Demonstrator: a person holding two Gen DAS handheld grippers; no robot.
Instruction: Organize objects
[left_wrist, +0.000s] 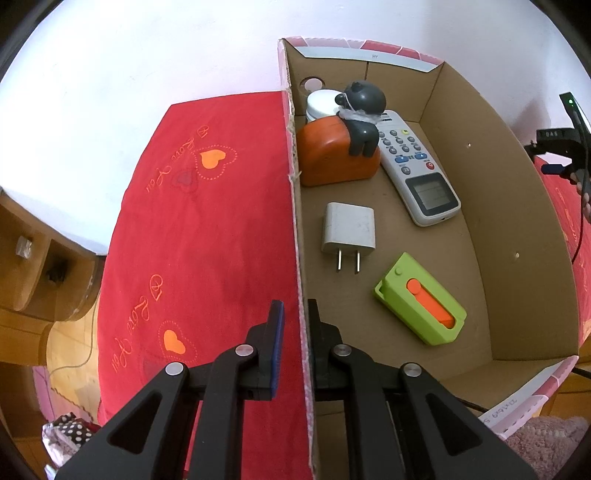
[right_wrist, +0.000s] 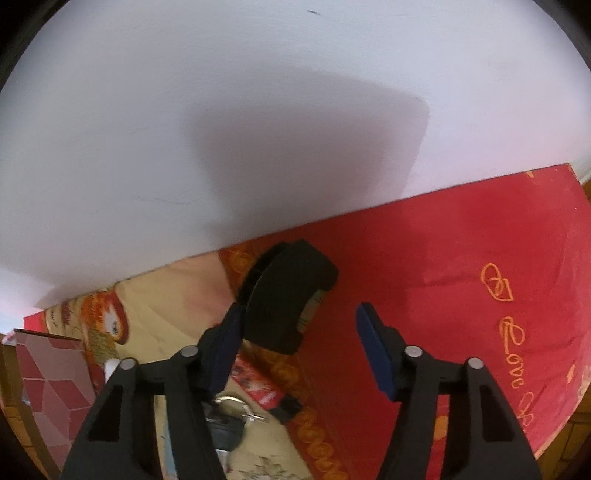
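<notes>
My left gripper (left_wrist: 295, 314) is shut on the left wall of an open cardboard box (left_wrist: 301, 258), one finger outside, one inside. In the box lie a white plug adapter (left_wrist: 349, 229), a green and orange case (left_wrist: 421, 304), a white keypad device (left_wrist: 417, 166), and an orange block (left_wrist: 338, 155) with a grey bear figure (left_wrist: 364, 114) on it, and a white jar (left_wrist: 321, 103) behind. My right gripper (right_wrist: 299, 314) is open above the red cloth (right_wrist: 461, 258). A black tape measure (right_wrist: 291, 295) lies between its fingers, close to the left pad (right_wrist: 231, 347).
A padlock with keys (right_wrist: 231, 417) and a red packet (right_wrist: 258, 387) lie on a patterned mat below the right gripper. The pink-patterned box side (right_wrist: 48, 369) shows at far left there. A white wall stands behind. Wooden furniture (left_wrist: 40, 266) stands left of the bed.
</notes>
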